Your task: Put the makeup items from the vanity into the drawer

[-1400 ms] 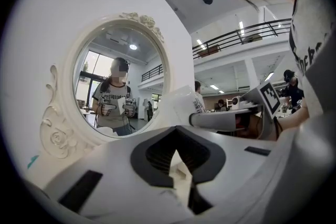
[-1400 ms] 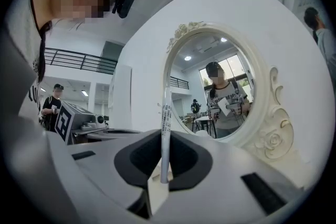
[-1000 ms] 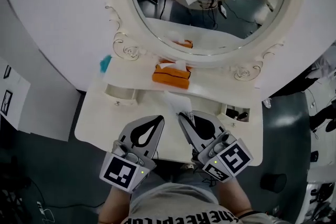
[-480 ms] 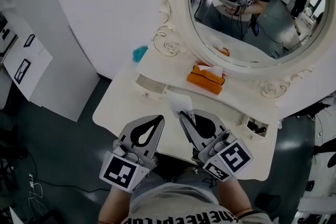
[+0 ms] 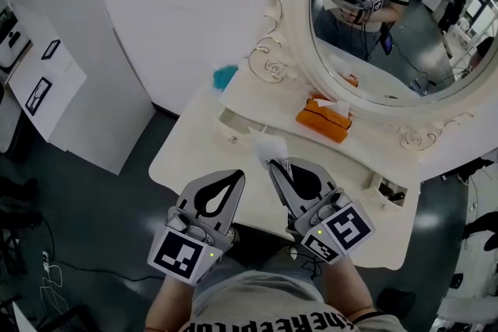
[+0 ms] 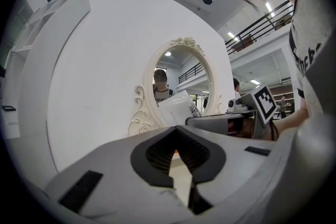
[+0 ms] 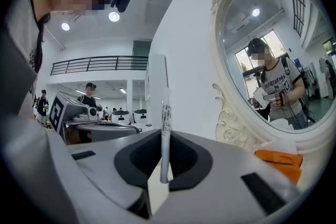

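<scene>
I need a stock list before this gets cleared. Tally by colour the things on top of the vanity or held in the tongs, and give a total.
Orange: 1, the tissue box.
Teal: 1, a small teal thing, too blurred to name.
White: 1, the flat packet clamped in the right tongs.
Total: 3.

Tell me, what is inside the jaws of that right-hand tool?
A flat white packet with printed lettering stands edge-on in the right gripper, whose jaws are shut on it. Its top sticks out past their tips. The part clamped between them is hidden, as are its contents.
</scene>
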The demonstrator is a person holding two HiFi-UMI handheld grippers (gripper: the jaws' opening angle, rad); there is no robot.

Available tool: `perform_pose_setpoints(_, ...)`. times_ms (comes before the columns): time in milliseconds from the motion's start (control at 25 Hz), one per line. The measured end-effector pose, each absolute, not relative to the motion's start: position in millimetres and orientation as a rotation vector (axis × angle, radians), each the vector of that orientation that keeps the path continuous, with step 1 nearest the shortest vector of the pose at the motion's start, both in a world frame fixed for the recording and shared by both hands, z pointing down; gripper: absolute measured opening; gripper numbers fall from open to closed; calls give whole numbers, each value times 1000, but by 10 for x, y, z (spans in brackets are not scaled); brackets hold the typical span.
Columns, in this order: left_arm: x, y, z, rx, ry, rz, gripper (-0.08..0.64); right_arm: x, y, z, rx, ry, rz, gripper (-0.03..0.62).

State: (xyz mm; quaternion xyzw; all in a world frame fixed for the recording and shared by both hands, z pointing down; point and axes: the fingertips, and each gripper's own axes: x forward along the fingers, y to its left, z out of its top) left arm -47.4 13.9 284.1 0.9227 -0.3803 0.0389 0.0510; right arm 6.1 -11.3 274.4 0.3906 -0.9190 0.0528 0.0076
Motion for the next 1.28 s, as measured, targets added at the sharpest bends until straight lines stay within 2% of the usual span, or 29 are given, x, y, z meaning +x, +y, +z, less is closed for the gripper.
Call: perform_pose_setpoints(1280, -814, -686, 3460, 2726, -962, 180, 18, -193, -1272, 3890, 1277, -2569, 287, 41)
